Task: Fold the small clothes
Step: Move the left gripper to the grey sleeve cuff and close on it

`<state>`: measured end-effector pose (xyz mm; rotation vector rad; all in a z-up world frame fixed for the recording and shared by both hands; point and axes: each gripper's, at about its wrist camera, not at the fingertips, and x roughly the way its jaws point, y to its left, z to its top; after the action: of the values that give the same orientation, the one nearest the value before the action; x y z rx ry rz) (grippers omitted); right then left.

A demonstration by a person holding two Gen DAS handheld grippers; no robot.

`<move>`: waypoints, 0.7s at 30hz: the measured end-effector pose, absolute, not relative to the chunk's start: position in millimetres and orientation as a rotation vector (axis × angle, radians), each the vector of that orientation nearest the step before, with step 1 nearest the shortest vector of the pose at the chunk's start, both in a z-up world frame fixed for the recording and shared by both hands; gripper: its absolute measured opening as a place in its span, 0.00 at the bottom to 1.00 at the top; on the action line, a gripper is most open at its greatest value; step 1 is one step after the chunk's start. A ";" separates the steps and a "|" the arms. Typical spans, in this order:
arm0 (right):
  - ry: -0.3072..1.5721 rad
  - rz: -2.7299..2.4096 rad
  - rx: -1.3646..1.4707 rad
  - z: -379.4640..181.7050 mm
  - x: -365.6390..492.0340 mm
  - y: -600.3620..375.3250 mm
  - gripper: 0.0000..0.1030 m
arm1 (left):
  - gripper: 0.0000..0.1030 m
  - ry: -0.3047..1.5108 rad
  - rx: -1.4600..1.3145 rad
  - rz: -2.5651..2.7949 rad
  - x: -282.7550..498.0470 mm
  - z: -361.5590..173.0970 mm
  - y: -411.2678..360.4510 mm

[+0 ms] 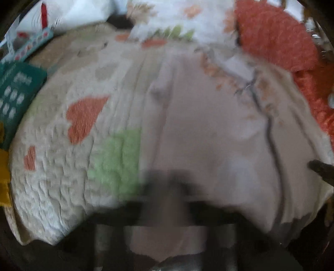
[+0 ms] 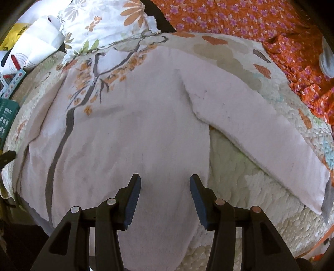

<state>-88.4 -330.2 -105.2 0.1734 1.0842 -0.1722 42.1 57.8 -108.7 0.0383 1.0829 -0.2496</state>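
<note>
Left wrist view, blurred: the left tongs (image 1: 167, 187) are clenched at the near hem of the pale sweatshirt (image 1: 208, 129); whether cloth is pinched is unclear. Pull gently, keeping the hem straight.

Right wrist view: the right tongs (image 2: 165, 200) hang released over the sweatshirt, spread on a quilted bed cover (image 2: 240, 187); orange floral fabric (image 2: 250, 18) lies beyond.

A bed carries it all, covered by a cream quilted bedspread (image 2: 246, 187) patched with orange hearts and a green square. Spread flat across it lies a pale pink top (image 2: 129, 133) with a grey branch print, one sleeve angled out. An orange floral cloth (image 2: 261, 23) lies along the far edge, a flowered white pillow (image 2: 104, 23) beside it.
</note>
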 end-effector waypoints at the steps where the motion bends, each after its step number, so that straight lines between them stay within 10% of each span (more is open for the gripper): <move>1: 1.083 -0.176 0.171 -105.4 -88.6 -329.5 0.51 | 0.04 1.076 -0.014 -0.250 42.7 -105.5 66.2; 13: 1.070 -0.187 0.141 -107.1 -86.9 -321.8 0.51 | 0.07 0.955 -0.374 0.413 40.5 -90.1 221.9; 17: 1.063 -0.186 0.123 -110.1 -86.0 -318.1 0.53 | 0.46 0.931 -0.437 0.417 28.9 -87.7 240.9; 21: 1.044 -0.194 0.105 -114.2 -84.6 -313.0 0.60 | 0.52 0.966 -0.448 0.373 28.6 -88.6 240.0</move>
<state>-84.6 -313.0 -114.2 0.1052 1.0444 -0.1944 28.6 240.0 -88.6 -0.4480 0.9663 0.3726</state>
